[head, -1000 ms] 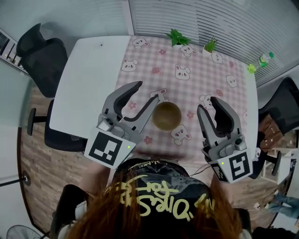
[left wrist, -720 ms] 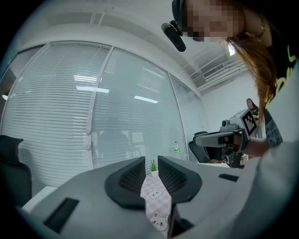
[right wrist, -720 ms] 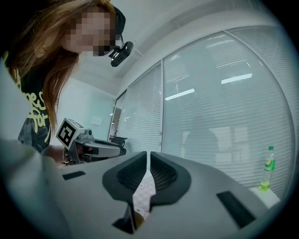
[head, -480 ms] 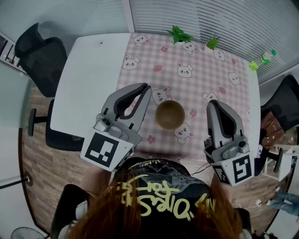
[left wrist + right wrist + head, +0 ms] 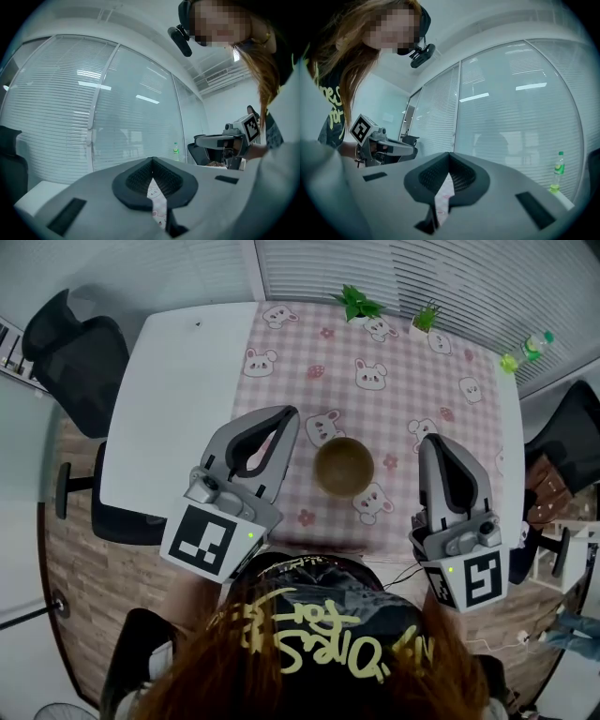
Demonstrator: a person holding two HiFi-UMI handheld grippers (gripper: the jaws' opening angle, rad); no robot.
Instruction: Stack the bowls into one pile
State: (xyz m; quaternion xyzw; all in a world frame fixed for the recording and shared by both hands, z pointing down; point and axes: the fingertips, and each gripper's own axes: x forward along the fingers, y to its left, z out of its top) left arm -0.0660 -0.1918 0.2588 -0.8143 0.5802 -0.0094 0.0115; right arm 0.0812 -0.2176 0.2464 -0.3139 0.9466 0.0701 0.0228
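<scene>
On a pink checked tablecloth (image 5: 403,352) printed with rabbits, a brown bowl (image 5: 344,466) sits upright between the left gripper (image 5: 290,418) and the right gripper (image 5: 431,442), near both and touching neither. Both pairs of jaws have just been closing and now meet tip to tip, with nothing held between them. Two small potted plants (image 5: 356,306) stand at the table's (image 5: 178,381) far edge.

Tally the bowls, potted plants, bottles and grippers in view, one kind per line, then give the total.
brown bowl: 1 (from above, any bowls nested inside it can't be told)
potted plants: 2
green bottle: 1
grippers: 2, the left gripper and the right gripper, both shut and empty
Total: 6
</scene>
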